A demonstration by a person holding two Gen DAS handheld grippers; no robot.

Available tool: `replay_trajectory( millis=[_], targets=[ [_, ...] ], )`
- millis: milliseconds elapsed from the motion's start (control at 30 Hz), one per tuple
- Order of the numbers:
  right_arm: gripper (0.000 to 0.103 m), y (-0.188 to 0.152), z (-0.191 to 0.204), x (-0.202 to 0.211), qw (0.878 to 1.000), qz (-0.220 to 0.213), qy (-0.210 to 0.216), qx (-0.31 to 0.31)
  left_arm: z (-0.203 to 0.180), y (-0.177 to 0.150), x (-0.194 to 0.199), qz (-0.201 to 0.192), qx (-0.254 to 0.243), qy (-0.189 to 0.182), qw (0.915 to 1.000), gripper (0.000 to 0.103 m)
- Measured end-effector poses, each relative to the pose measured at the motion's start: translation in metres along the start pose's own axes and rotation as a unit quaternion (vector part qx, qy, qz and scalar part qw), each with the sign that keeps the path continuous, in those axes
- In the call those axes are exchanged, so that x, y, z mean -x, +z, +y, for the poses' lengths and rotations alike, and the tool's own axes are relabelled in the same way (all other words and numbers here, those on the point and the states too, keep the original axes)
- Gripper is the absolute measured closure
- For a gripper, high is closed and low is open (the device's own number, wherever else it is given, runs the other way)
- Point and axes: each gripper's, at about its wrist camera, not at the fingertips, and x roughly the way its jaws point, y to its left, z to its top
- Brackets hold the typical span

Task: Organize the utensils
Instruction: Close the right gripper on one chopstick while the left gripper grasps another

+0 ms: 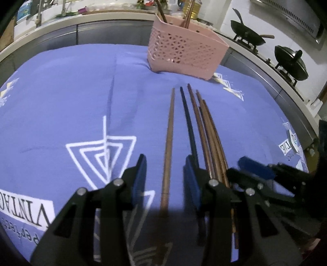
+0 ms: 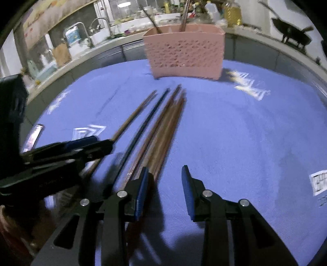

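Note:
Several chopsticks lie side by side on a blue cloth [image 1: 61, 102], pointing at a pink perforated utensil basket [image 1: 184, 55] that holds a few chopsticks upright. My left gripper [image 1: 165, 176] is open, low over the cloth, with a single brown chopstick [image 1: 169, 143] between its fingers. A dark chopstick [image 1: 189, 126] and a brown bundle [image 1: 210, 135] lie just to its right. My right gripper [image 2: 165, 184] is open and empty, its left finger [image 2: 143, 184] at the bundle [image 2: 163, 133]. The basket [image 2: 186, 53] stands ahead. The left gripper [image 2: 81, 147] shows at the left.
A kitchen counter with a sink and tap [image 2: 98, 26] runs behind the table. Two black woks [image 1: 247, 34] sit on a stove at the right. Bottles [image 2: 231, 12] stand behind the basket. The cloth carries white printed patterns [image 1: 102, 151].

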Motion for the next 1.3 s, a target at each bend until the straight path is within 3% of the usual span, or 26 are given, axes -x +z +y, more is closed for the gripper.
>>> replay_trajectory(
  millis=[100,200,500,600,633,667,700,767,1300],
  targets=[
    [0.071,0.001,-0.014,0.000,1.000,0.005,0.007,-0.026,0.000,0.001,0.000,-0.002,-0.006,0.007,1.0000,0.065],
    [0.071,0.002,-0.016,0.005,1.000,-0.005,-0.011,-0.020,-0.001,0.001,-0.001,-0.003,-0.012,0.012,0.9998,0.065],
    [0.072,0.005,-0.014,0.000,1.000,0.001,0.004,-0.015,-0.001,0.005,-0.004,-0.002,-0.017,0.013,0.9998,0.065],
    [0.080,0.002,-0.013,-0.002,1.000,0.004,-0.005,-0.009,0.000,0.005,-0.004,-0.003,-0.019,0.013,0.9997,0.065],
    [0.086,0.003,-0.013,-0.003,1.000,0.004,-0.010,-0.003,0.000,0.005,-0.004,-0.005,-0.022,0.016,0.9996,0.066],
    [0.093,0.004,-0.014,-0.004,1.000,0.004,-0.013,0.000,-0.001,0.005,-0.005,-0.006,-0.023,0.023,0.9994,0.079],
    [0.094,0.003,-0.016,-0.004,1.000,0.004,-0.017,0.000,0.001,0.005,-0.005,-0.005,-0.025,0.019,0.9995,0.089],
    [0.096,0.003,-0.022,-0.002,1.000,0.004,-0.023,-0.004,0.004,0.006,-0.006,0.001,-0.017,-0.001,0.9999,0.096],
    [0.096,0.002,-0.039,0.001,1.000,0.017,-0.019,0.003,0.023,0.000,0.005,0.016,-0.013,0.004,0.9998,0.094]
  ],
)
